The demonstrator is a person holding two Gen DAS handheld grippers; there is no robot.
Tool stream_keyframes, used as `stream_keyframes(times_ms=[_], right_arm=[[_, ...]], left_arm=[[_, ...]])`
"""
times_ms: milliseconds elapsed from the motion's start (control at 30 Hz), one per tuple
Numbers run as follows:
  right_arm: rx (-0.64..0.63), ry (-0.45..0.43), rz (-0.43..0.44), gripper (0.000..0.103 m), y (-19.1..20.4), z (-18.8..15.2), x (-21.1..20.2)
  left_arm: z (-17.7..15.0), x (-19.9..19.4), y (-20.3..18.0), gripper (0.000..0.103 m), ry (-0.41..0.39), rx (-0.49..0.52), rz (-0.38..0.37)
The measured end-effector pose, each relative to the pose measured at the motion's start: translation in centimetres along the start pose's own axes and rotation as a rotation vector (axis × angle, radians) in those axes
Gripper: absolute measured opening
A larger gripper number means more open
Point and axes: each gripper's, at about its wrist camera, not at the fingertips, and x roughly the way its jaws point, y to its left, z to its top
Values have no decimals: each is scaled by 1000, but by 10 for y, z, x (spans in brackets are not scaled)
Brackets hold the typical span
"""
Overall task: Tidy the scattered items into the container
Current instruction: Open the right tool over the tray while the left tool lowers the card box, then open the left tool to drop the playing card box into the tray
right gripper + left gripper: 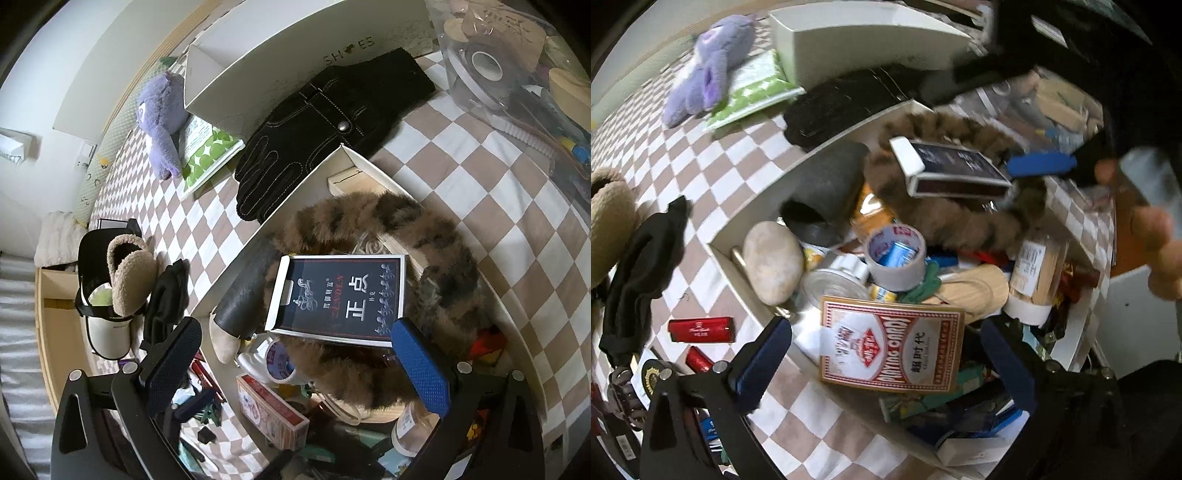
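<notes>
A white box (827, 146) (295, 186) on the checkered cloth holds many items. A red playing-card pack (891, 349) lies between the spread fingers of my open left gripper (886, 363), at the box's near edge; it also shows in the right wrist view (273, 411). A dark navy card box (338, 299) (951, 170) rests on a brown furry band (436, 266) inside the box. My right gripper (295, 363) is open just above it, touching nothing. Its blue finger (1039, 164) appears in the left wrist view.
A black glove (325, 125) (846, 103), a purple plush (162, 122) (705, 81), a green packet (207, 151) and a white shoebox lid (280, 48) lie beyond the box. Red cases (700, 329), a black cloth (642, 273) and fuzzy slippers (129, 273) lie left. A clear bag (517, 74) sits right.
</notes>
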Motion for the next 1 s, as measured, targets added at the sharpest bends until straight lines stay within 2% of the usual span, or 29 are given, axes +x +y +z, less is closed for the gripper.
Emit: stream_keyframes(times_ms=[267,733,1000], right_arm=[[-1,1,8,102,2,-2,-3],[-77,0,-29,102,14,-15,-12],[-136,-13,-33,102,21,-21,-20]], left_arm=[[-2,-14,13,103,-19,-54,-8],[-22,-30,0,103,-6,-17,12],[-29,-44,3,103,-10,-19,57]])
